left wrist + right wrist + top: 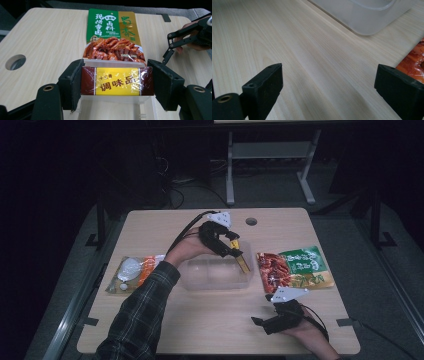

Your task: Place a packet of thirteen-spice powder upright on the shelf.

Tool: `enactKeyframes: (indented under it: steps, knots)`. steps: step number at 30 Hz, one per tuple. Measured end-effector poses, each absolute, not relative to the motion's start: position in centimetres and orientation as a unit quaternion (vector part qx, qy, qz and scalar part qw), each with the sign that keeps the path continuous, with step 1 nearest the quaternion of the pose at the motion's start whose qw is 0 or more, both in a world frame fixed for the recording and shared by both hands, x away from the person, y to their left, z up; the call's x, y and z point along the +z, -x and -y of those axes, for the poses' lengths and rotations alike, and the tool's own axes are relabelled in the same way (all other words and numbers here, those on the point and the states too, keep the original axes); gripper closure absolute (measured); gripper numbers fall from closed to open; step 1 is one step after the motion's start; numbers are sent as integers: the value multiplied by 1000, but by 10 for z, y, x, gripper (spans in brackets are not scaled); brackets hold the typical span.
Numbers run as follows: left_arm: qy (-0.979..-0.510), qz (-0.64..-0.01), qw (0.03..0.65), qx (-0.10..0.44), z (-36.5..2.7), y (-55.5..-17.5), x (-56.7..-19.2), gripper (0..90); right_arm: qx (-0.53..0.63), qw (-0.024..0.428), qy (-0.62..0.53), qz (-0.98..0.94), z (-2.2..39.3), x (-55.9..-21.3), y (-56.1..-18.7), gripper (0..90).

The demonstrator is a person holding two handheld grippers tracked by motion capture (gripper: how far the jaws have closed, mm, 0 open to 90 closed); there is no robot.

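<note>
The worktop [210, 325] is a light wooden one, and a clear plastic tub [212, 275] sits in its middle. Just right of the tub lies a big green and red food bag [295, 267]. Left of the tub, a bit apart from it, lies a smaller bag [132, 272] that looks white and orange, but it is too blurry to tell more.

The left gripper [117, 82] hangs over the far right corner of the tub. It is pinching a small red and yellow packet [117, 81] by its two short ends, one pad on each. The packet stands on its edge over the tub's rim.

The right gripper [328, 87] is near the front right of the tub, low over the bare worktop. It is spread wide, with nothing in it.
</note>
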State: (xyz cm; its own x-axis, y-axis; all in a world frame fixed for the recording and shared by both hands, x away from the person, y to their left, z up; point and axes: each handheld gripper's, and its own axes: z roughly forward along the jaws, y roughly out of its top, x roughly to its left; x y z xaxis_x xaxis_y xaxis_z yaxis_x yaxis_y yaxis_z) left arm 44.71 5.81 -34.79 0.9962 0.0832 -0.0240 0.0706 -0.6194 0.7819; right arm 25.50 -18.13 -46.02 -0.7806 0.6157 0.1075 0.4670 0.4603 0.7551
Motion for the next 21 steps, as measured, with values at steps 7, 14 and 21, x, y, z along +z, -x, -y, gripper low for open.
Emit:
enactKeyframes:
  steps: [7, 14, 21]
  knots:
    - [-900, -42, 433, 3, -49, -451, -355, 318, 411, 91, -315, -850, 181, -460, -255, 78]
    - [-898, -49, 438, -4, -40, -452, -362, 318, 412, 91, -314, -851, 181, -460, -255, 78]
    - [-900, -48, 434, -6, -31, -450, -367, 316, 413, 92, -313, -851, 181, -460, -255, 78]
